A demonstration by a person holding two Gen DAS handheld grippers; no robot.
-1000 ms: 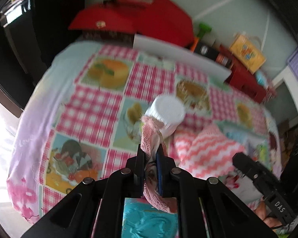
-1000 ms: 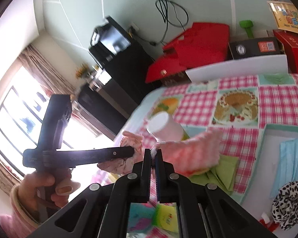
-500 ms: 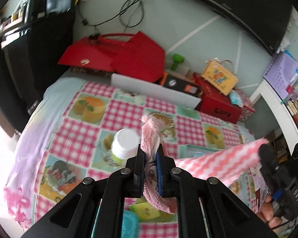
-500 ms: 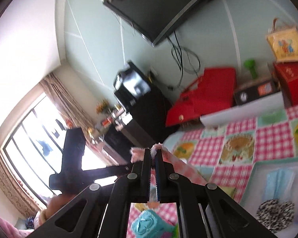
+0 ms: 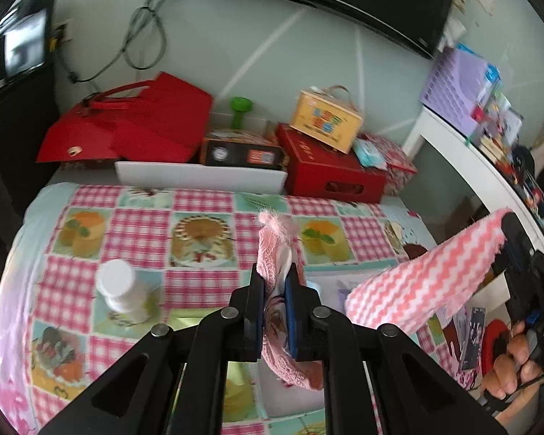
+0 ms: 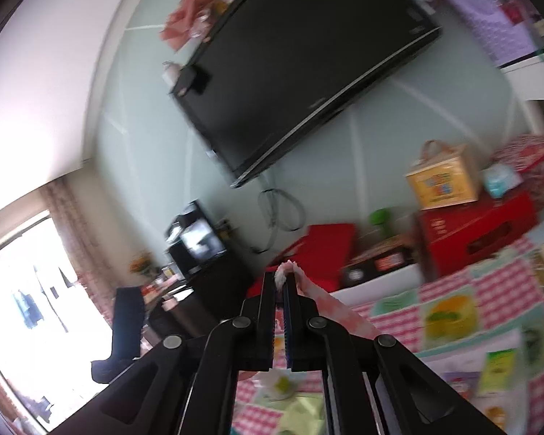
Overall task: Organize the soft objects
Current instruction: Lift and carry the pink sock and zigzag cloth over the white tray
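L gripper [image 5: 275, 275] pinched tight on one end of pink zigzag cloth [image 5: 428, 275]; R gripper [image 6: 281, 282] clamped on other end. Cloth spans between them above checked tablecloth [image 5: 199, 279]. White bottle [image 5: 121, 290] stands on tablecloth, left of L gripper.

The pink zigzag cloth [image 5: 424, 282], bunched on the checked tablecloth [image 5: 141, 232] a second ago, now spans the air between both grippers. The left gripper [image 5: 275, 279] is higher and farther from the white bottle [image 5: 121, 290], which sits to its lower left instead of directly ahead. The right gripper [image 6: 281, 282] now points at the wall-mounted television [image 6: 301, 69] rather than the table.
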